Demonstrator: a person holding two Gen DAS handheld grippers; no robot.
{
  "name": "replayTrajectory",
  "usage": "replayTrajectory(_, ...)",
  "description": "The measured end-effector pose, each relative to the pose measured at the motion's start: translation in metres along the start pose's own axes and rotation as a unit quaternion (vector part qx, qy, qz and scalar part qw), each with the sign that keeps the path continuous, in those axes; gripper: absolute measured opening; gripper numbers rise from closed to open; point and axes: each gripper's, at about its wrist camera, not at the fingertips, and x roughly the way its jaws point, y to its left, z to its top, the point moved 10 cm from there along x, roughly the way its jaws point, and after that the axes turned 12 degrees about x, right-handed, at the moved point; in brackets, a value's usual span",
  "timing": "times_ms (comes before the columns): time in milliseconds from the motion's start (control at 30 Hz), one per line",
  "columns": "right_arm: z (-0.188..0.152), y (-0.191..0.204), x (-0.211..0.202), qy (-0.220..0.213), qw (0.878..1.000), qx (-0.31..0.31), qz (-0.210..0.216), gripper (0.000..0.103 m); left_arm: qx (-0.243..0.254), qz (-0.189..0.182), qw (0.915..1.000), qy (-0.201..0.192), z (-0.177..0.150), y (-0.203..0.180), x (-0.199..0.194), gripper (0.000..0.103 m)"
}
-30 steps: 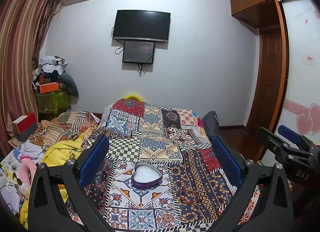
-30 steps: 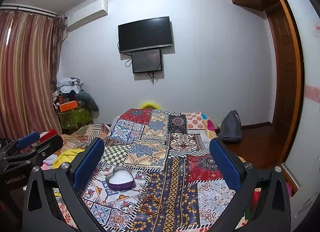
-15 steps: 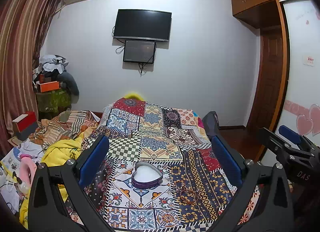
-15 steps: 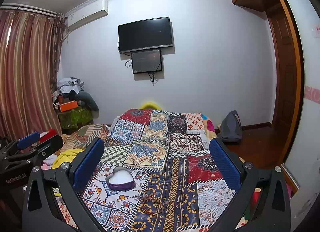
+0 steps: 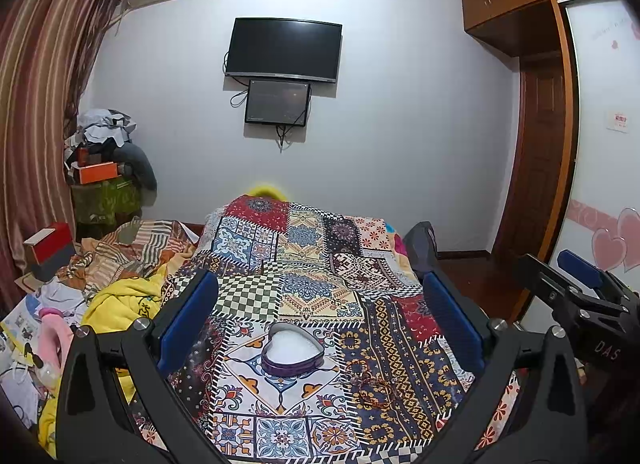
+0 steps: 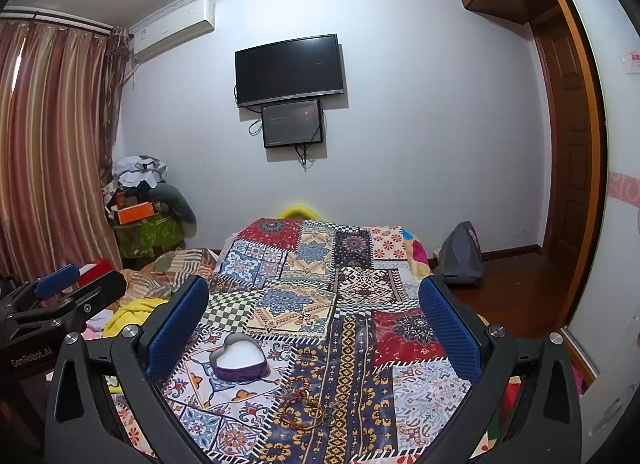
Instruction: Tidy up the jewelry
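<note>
A heart-shaped purple box with a white inside [image 5: 292,354] lies open on the patchwork bedspread [image 5: 308,288]; it also shows in the right wrist view [image 6: 239,358]. Thin reddish beaded bracelets [image 5: 370,382] lie tangled just right of the box, also in the right wrist view [image 6: 306,404]. My left gripper [image 5: 320,320] is open and empty, held above the bed short of the box. My right gripper [image 6: 314,318] is open and empty, to the right of the left one. Each gripper shows at the edge of the other's view.
A pile of clothes and a yellow blanket [image 5: 116,300] lies left of the bed. A stack of boxes and clothes [image 5: 104,168] stands in the far left corner. A grey bag [image 6: 460,256] sits on the wooden floor to the right. A wardrobe door [image 5: 604,192] is at the right.
Both grippers have stayed almost still, with only a slight drift of the views. The box and bracelets have not moved.
</note>
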Motion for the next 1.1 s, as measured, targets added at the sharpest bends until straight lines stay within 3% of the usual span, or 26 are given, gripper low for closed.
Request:
replayTrajectory(467, -0.018, -0.012, 0.021, 0.026, 0.999, 0.002, -0.019, 0.103, -0.002, -0.007, 0.9997, 0.023, -0.013, -0.001, 0.013, 0.103)
replayTrajectory(767, -0.049, -0.048, 0.050, 0.067, 0.996, 0.010, -0.057, 0.103, -0.011, -0.015, 0.9968, 0.078, -0.038, 0.000, 0.050, 0.103)
replayTrajectory(900, -0.060, -0.060, 0.056, 0.086, 0.994, 0.027, -0.054, 0.103, -0.007, -0.014, 0.9939, 0.109, -0.057, -0.001, 0.070, 0.103)
replayTrajectory(1100, -0.096, -0.085, 0.076, 0.151, 0.985, 0.039, -0.072, 0.103, -0.006, -0.031, 0.9846, 0.172, -0.098, -0.007, 0.105, 0.103)
